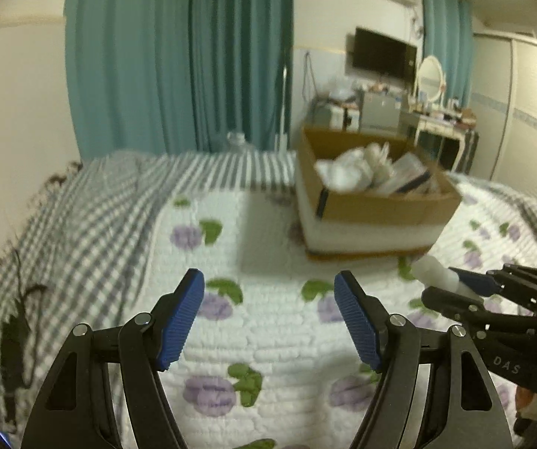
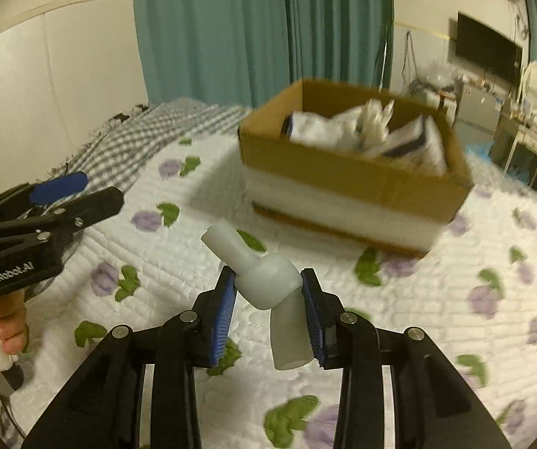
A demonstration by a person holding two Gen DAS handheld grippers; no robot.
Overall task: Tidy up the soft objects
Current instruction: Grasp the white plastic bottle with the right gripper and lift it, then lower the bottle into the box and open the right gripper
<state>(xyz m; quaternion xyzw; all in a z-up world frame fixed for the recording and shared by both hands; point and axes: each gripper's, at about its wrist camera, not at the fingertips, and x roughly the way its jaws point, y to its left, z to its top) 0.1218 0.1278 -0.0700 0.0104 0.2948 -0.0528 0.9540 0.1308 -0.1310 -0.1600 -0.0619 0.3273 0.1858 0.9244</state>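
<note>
Though blur hides detail, right gripper (image 2: 268,292) clamps a white piece (image 2: 268,284).

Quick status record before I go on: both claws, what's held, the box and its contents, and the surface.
right claw: shut on the white elbow-shaped piece, held above the bed
left claw: open, nothing between its pads
cardboard box: open-topped, standing on the bed beyond both claws
box contents: white packets and bags, blurred, kinds unclear
surface: white quilt with purple flowers, grey checked blanket along its far left edge
piece in box yet: no
</note>
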